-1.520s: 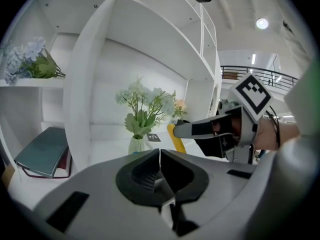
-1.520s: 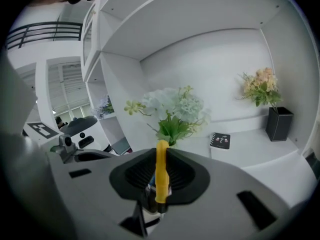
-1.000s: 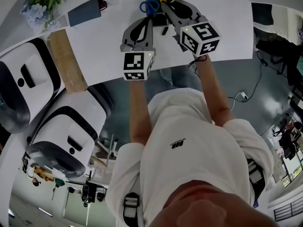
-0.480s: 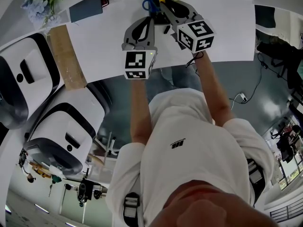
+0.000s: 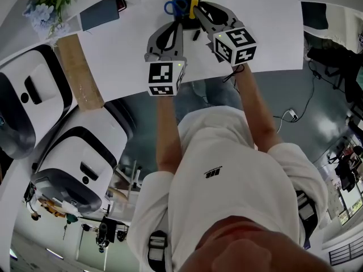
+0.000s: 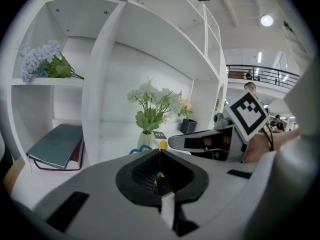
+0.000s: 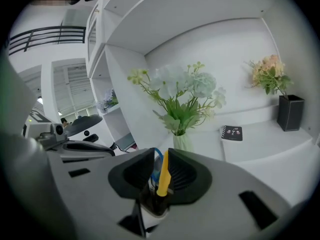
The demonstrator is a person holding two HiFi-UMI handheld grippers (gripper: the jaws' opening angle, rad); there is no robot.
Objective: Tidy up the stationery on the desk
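A yellow pen [image 7: 163, 174] stands upright between the jaws of my right gripper [image 7: 160, 156]. Its lower end sits in a pen holder [image 7: 152, 209], beside blue scissors [image 7: 157, 156]. The right jaws have just been opening. The pen leans on the right one, and a gap shows on its left side. From the head view the right gripper [image 5: 197, 8] is at the far desk edge, over the scissors [image 5: 176, 6] and the pen [image 5: 194, 4]. My left gripper [image 5: 173, 24] hovers just left of it, jaws together and empty [image 6: 160, 151]. A black marker [image 5: 196, 35] lies on the desk.
A dark notebook [image 5: 101, 13], a wooden board [image 5: 79, 72] and blue flowers [image 5: 45, 7] are on the left. White machines [image 5: 34, 101] stand beside the desk. On the shelf are a vase of flowers [image 7: 182, 139], a small black notebook [image 7: 232, 132] and a black pot [image 7: 290, 111].
My right gripper has sunk a little with the yellow pen, down beside the blue scissors. My left gripper has stayed in place.
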